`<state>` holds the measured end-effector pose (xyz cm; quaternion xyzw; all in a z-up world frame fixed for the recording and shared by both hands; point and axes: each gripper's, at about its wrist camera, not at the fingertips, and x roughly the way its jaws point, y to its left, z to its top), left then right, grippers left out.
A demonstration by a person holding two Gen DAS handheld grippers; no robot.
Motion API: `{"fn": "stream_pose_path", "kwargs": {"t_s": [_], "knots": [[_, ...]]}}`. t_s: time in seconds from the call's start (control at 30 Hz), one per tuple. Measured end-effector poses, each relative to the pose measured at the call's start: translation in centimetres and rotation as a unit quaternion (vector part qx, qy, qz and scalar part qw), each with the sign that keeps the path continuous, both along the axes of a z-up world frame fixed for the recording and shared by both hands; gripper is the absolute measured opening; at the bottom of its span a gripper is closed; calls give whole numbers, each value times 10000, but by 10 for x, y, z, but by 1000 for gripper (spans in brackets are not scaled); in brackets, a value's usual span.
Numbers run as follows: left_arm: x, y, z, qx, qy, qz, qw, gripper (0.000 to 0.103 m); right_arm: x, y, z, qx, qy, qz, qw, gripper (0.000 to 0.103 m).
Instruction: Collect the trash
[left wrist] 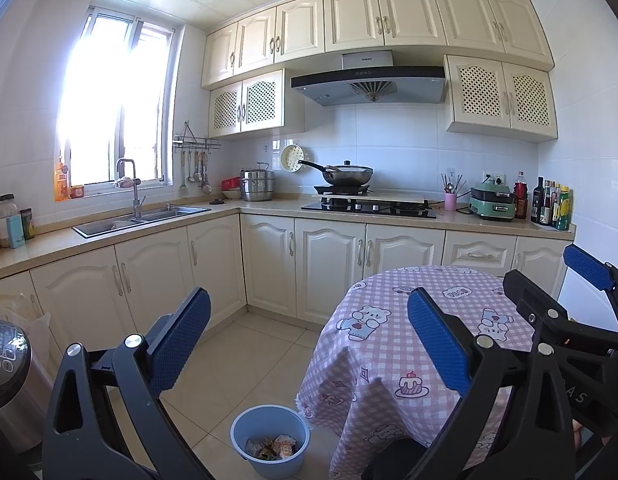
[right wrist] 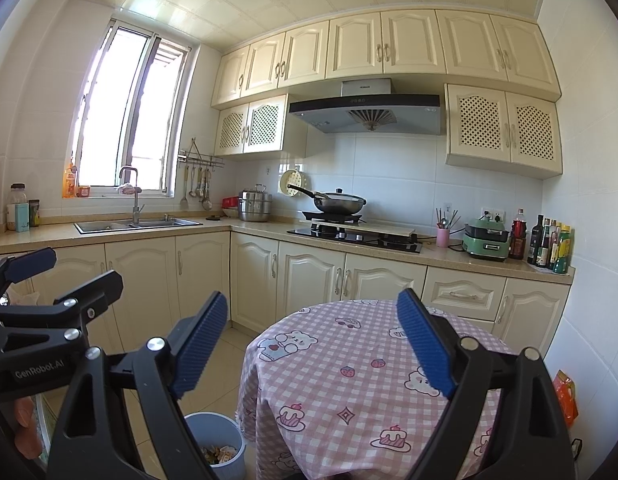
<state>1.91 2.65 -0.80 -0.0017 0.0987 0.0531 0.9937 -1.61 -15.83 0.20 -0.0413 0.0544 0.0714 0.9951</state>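
- Cream kitchen cabinets and pale floor tiles frame what we see; on the floor just beside the round table (left wrist: 393, 320) stands a blue bin (left wrist: 270, 436).
- We see crumpled wrappers (left wrist: 275, 447) lying in the bottom of the bin.
- Our left gripper (left wrist: 309, 344) hangs above the bin and the table's edge, jaws wide apart with nothing between them.
- Our right gripper (right wrist: 313, 344) is over the pink checked tablecloth (right wrist: 349, 380), jaws likewise wide apart and bare.
- Farther off, a wok (left wrist: 347, 174) sits on the hob.
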Motion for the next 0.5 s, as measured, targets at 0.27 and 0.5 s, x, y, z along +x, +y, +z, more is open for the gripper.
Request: {"fn": "stream_pose_path", "kwargs": {"t_s": [0.27,0.5], "knots": [[-1,0,0,5,24,-7,10000,95,4,-2,0,-29,24,2,10000,85],[0,1,-1,-4,19,-5,10000,95,7,-4,3,-43,8,19,10000,85]]}}
